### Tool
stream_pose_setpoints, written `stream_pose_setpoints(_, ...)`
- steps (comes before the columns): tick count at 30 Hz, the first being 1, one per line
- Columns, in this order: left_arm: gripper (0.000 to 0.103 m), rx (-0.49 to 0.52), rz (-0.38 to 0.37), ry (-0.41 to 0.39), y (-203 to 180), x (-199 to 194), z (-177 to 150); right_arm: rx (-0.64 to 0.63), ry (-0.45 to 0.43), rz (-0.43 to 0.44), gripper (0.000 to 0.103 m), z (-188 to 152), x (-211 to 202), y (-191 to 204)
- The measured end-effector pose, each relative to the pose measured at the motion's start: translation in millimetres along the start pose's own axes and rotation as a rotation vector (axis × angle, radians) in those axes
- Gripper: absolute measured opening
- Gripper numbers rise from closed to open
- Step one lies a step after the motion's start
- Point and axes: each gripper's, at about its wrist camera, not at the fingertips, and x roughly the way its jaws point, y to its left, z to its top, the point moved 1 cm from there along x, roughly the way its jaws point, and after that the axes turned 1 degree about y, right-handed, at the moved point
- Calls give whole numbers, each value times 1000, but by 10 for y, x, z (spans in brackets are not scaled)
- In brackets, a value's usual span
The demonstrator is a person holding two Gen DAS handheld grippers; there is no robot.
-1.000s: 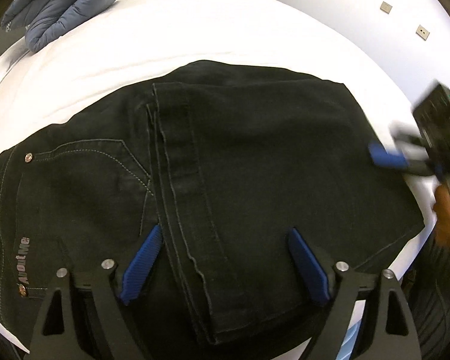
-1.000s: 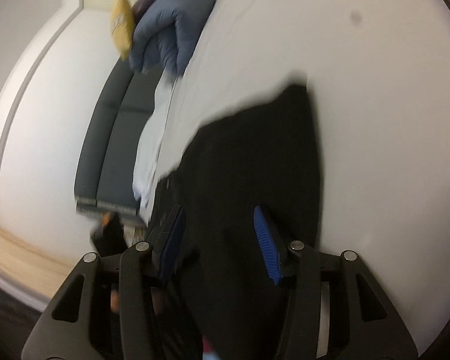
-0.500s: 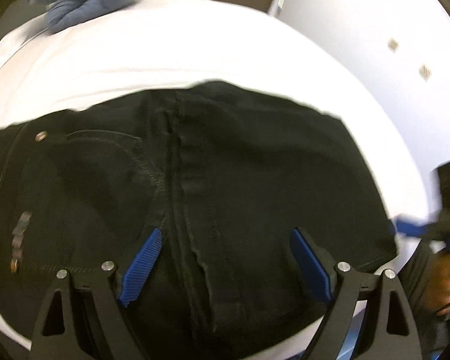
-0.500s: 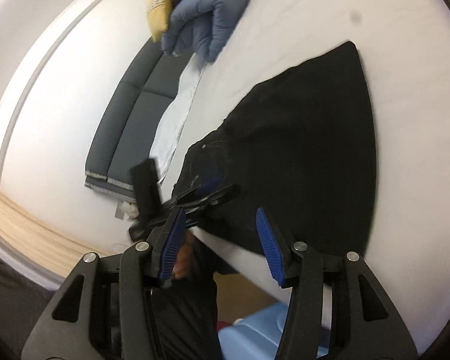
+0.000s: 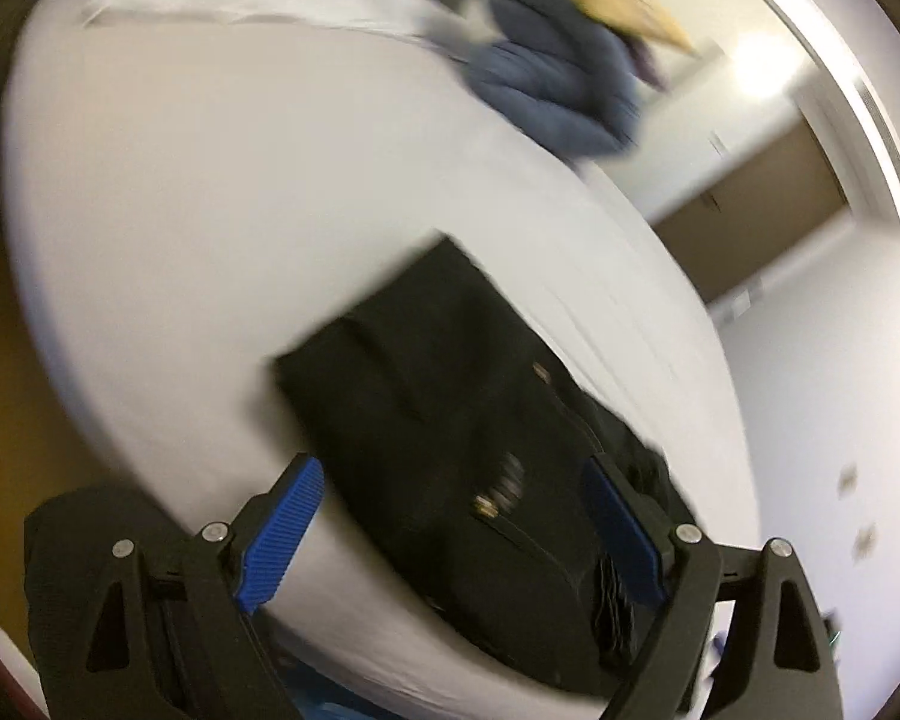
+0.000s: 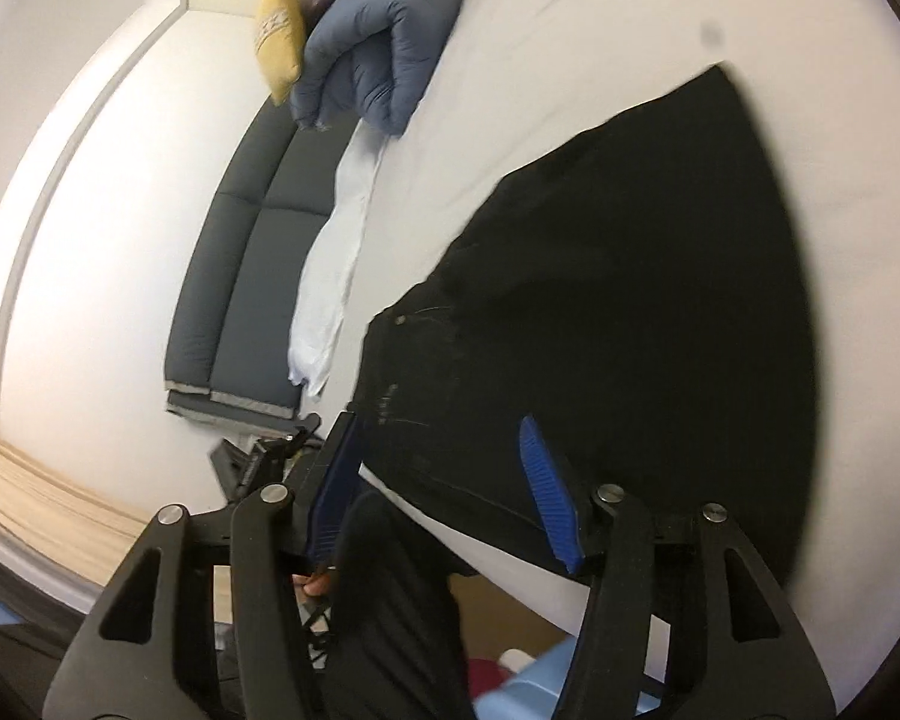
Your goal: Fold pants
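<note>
The black pants (image 5: 450, 408) lie folded into a compact stack near the front edge of the white bed (image 5: 210, 192). They also show in the right wrist view (image 6: 630, 300), where the waistband end points toward the bed's edge. My left gripper (image 5: 450, 528) is open and empty, held off the bed's edge, above and in front of the pants. My right gripper (image 6: 444, 480) is open and empty, held off the edge in front of the waistband end. The left wrist view is blurred by motion.
A blue quilt (image 6: 378, 42) and a yellow cushion (image 6: 279, 30) lie at the far end of the bed. A dark grey sofa (image 6: 252, 258) stands along the wall. A light blue bin (image 6: 540, 684) sits on the floor below the bed's edge.
Both grippers have pulled back off the pants, beyond the bed's edge. The left wrist view has swung round sharply toward the waistband side. Both grippers stay open.
</note>
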Motion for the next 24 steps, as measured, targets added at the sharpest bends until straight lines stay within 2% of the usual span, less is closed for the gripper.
stream_pose_setpoints(2, 89, -97, -7, -1, 159, 5, 41, 6, 27, 11, 54, 7, 170, 16)
stream_pose_setpoints(5, 89, -182, -39, 11, 261, 106, 21, 13, 33, 32, 54, 44, 257, 102)
stream_pose_setpoints(8, 90, -191, -64, 18, 241, 211, 38, 40, 25, 55, 54, 99, 335, 101)
stream_pose_setpoints(11, 89, -267, -117, 82, 309, 474, 54, 66, 14, 56, 54, 182, 384, 103)
stream_pose_setpoints(18, 88, -410, -203, 58, 476, 569, 82, 72, -5, 77, 54, 329, 299, 144)
stream_pose_setpoints(20, 75, -432, -210, 61, 507, 589, 89, 70, 4, 63, 54, 365, 347, 147)
stream_pose_setpoints(24, 31, -465, -225, 95, 576, 676, 98, 64, 38, 54, 54, 449, 485, 112)
